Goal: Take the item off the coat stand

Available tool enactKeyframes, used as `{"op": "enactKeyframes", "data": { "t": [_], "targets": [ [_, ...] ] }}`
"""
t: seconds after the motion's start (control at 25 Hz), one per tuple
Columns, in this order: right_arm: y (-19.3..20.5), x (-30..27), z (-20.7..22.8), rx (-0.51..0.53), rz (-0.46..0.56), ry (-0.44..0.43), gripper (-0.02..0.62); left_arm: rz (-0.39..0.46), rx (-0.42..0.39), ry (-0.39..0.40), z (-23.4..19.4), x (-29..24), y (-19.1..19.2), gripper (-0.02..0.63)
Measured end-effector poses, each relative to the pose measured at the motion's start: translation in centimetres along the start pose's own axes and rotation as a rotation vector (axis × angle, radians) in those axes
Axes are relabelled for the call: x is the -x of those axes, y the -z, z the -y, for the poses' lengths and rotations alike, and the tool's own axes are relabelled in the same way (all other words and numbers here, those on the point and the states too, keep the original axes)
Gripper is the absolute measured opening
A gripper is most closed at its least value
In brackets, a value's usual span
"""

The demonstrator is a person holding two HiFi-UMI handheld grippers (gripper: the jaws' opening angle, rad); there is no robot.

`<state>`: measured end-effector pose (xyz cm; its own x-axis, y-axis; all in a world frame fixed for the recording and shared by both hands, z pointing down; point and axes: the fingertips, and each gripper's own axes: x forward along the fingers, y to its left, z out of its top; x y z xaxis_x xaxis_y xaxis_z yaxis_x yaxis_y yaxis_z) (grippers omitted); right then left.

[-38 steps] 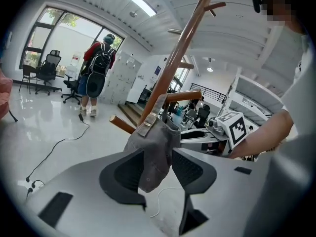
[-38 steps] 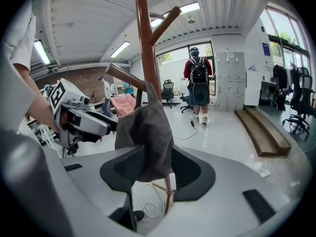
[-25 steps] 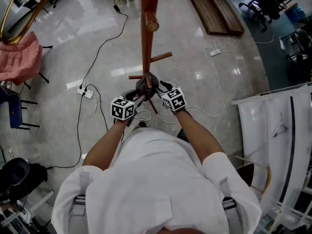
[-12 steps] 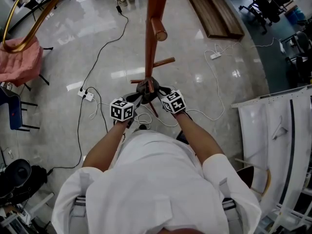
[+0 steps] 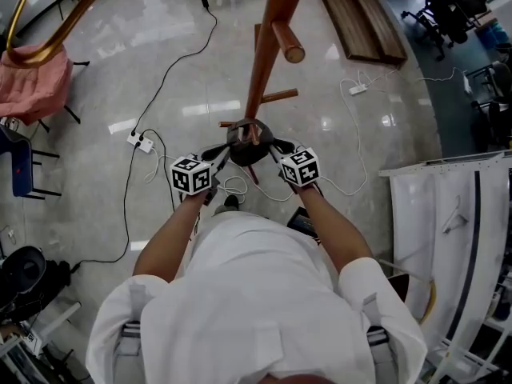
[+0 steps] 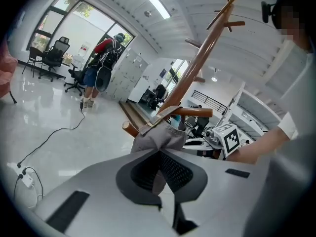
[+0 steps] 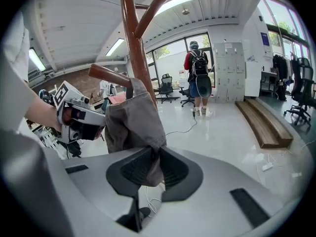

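At frame centre, our left gripper (image 5: 219, 155) and right gripper (image 5: 276, 150) are closing, both pinching the grey garment (image 5: 245, 138) on the coat stand (image 5: 270, 46).

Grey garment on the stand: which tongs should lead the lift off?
Left, probably: the left tongs, closing, pinch the grey garment just under its peg; the right tongs, also closing, hold a lower fold.

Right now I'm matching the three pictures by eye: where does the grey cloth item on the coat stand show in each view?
Head view: grey cloth item, centre, on the low pegs.
Left gripper view: lower centre, hanging from a peg.
Right gripper view: left of centre, draped on a peg.
Shared landmark: the coat stand's brown pole, in all three.
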<state>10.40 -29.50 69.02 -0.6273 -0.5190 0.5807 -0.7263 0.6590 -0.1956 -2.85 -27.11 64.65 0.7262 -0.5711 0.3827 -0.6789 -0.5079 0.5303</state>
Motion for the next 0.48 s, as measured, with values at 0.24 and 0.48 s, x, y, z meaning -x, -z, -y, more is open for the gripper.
{"op": "enactKeyframes", "data": {
  "t": [0.24, 0.48],
  "targets": [
    [0.3, 2.3, -0.5, -0.008, 0.04, -0.008, 0.052, 0.047, 0.005, 0.002, 1.9, 1.2, -0.1, 0.018],
    [-0.2, 4.8, -1.8, -0.007, 0.091, -0.035, 0.051, 0.08, 0.002, -0.008, 4.2, 3.0, -0.6, 0.018]
  ]
}}
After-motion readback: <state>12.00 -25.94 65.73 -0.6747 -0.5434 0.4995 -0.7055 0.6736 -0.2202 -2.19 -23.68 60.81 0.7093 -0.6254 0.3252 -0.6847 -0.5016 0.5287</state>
